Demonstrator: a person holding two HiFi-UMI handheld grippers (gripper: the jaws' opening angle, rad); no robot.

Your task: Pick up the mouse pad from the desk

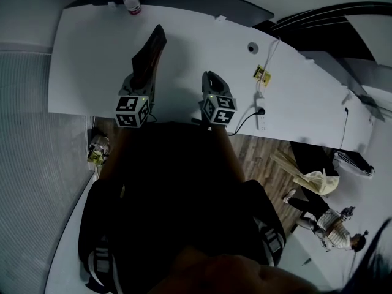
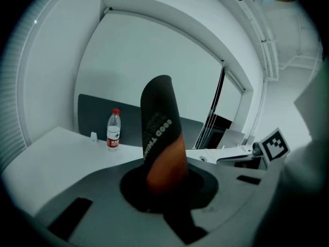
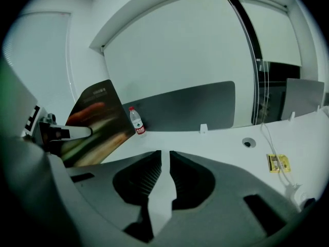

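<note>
Plainly, the left gripper is clamped on the mouse pad, its jaws pinching the pad's lower end. The pad stands up out of the jaws, slightly bowed. It has a dark face with white print and an orange-toned patch close to the grip. It is held above the desk, not lying on it.

Ahead of this gripper and a little to its left, a bottle with a red cap stands upright near the desk's far edge.

The right gripper is beside the left one and apart from it, over the desk's near edge. Its jaws stand nearly together with a slim gap between them. Nothing is in the gap, and bare desk shows through it.

From the right gripper the pad is off to the left with its coloured face showing, and the bottle stands just past the pad. Ahead and to the right of this gripper are a round cable hole in the desk and a yellow tag lying on it.
</note>
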